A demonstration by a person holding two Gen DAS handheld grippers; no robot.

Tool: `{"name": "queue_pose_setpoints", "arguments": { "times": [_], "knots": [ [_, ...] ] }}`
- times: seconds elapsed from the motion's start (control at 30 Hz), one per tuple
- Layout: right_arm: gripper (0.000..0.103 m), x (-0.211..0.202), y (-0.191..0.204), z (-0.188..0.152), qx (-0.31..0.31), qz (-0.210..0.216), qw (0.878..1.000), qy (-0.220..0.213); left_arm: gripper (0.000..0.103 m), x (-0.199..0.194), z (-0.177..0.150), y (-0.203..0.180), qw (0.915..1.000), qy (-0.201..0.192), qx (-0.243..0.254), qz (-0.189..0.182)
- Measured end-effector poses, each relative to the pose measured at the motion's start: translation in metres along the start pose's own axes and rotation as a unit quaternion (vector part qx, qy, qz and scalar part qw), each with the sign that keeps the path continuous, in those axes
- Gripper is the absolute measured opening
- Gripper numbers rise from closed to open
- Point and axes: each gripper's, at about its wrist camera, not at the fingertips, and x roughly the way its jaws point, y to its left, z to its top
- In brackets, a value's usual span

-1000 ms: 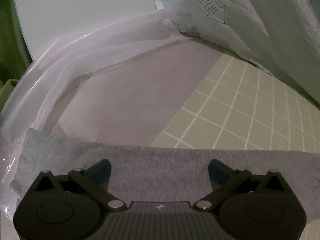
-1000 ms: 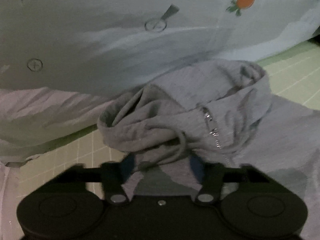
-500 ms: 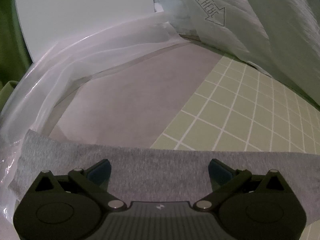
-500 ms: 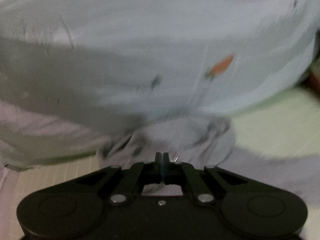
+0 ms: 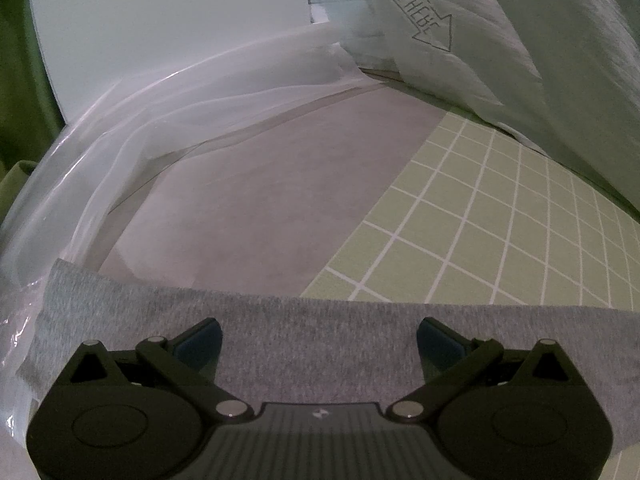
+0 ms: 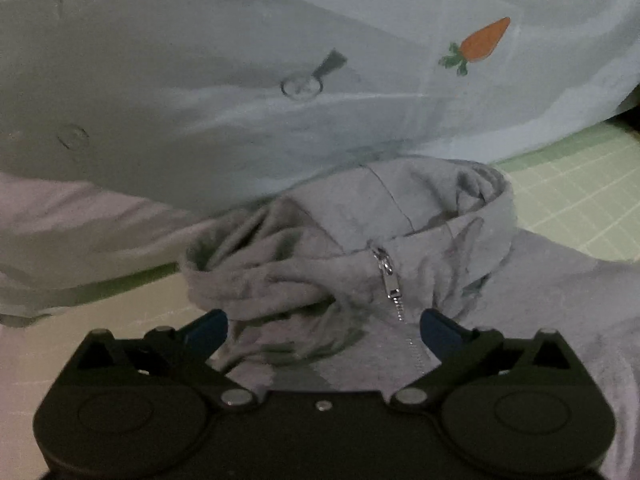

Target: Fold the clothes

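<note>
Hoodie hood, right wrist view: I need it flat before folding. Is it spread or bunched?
Bunched. The hood sits crumpled in ridges above the zipper, its rim standing up; right gripper open before it.

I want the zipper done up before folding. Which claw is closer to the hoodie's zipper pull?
Right. The right claw sits open at the hoodie collar, the zipper pull just ahead between its fingers. The left claw is open over a plain grey hem; no zipper shows there.
</note>
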Motion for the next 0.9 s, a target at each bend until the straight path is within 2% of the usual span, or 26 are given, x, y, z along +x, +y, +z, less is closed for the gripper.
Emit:
{"name": "queue_pose_setpoints", "arguments": {
  "times": [0.03,0.1,0.13,0.17,0.2,0.23,0.27,0.33,0.43,0.57,0.67,0.8,0.83,0.87,0.9],
  "knots": [
    [0.103,0.004,0.002,-0.001,-0.004,-0.008,1.000,0.005,0.103,0.000,0.000,0.000,1.0000,-0.001,0.000,0.000],
    [0.096,0.005,0.004,-0.004,-0.011,-0.021,1.000,0.009,0.103,0.000,-0.001,0.000,1.0000,-0.002,0.000,-0.001],
    [0.080,0.006,0.004,-0.005,-0.015,-0.022,1.000,0.013,0.103,0.000,-0.001,0.000,1.0000,-0.003,0.000,0.000],
    [0.057,0.007,0.004,-0.005,-0.019,-0.019,0.999,0.020,0.103,0.000,-0.001,0.000,1.0000,-0.004,-0.001,0.000],
    [0.045,0.010,0.002,-0.006,-0.022,-0.016,0.999,0.029,0.103,0.000,-0.001,-0.001,1.0000,-0.004,-0.001,0.001],
    [0.025,0.013,0.000,-0.006,-0.025,-0.013,0.999,0.037,0.103,0.000,-0.001,-0.001,1.0000,-0.004,-0.001,0.001],
    [0.015,0.014,-0.002,-0.007,-0.027,-0.008,0.999,0.042,0.103,0.000,-0.001,-0.001,1.0000,-0.004,-0.001,0.001],
    [0.006,0.011,-0.007,-0.009,-0.028,-0.003,0.999,0.036,0.103,0.000,-0.001,-0.001,1.0000,-0.004,-0.001,0.001],
    [0.005,-0.006,-0.014,-0.003,-0.041,-0.010,0.999,0.009,0.103,0.000,-0.001,-0.001,1.0000,-0.004,0.000,0.000],
    [0.004,-0.051,-0.021,0.011,-0.067,-0.006,0.997,-0.046,0.103,0.001,-0.001,-0.001,1.0000,-0.004,0.000,0.000],
    [0.004,-0.085,-0.031,0.026,-0.062,0.002,0.995,-0.082,0.103,0.001,0.001,0.000,1.0000,-0.001,0.001,-0.001],
    [0.005,-0.101,-0.050,0.039,-0.035,-0.007,0.994,-0.101,0.103,0.001,0.001,0.000,1.0000,0.000,0.000,-0.001],
    [0.012,-0.098,-0.052,0.039,-0.036,-0.018,0.994,-0.097,0.103,0.001,0.001,0.000,1.0000,0.000,0.000,-0.001],
    [0.029,-0.091,-0.053,0.037,-0.038,-0.030,0.996,-0.076,0.103,0.001,0.001,0.000,1.0000,0.000,0.000,-0.001],
    [0.036,-0.084,-0.054,0.034,-0.033,-0.036,0.997,-0.056,0.103,0.001,0.001,0.000,1.0000,0.000,0.000,-0.001]
  ]
}}
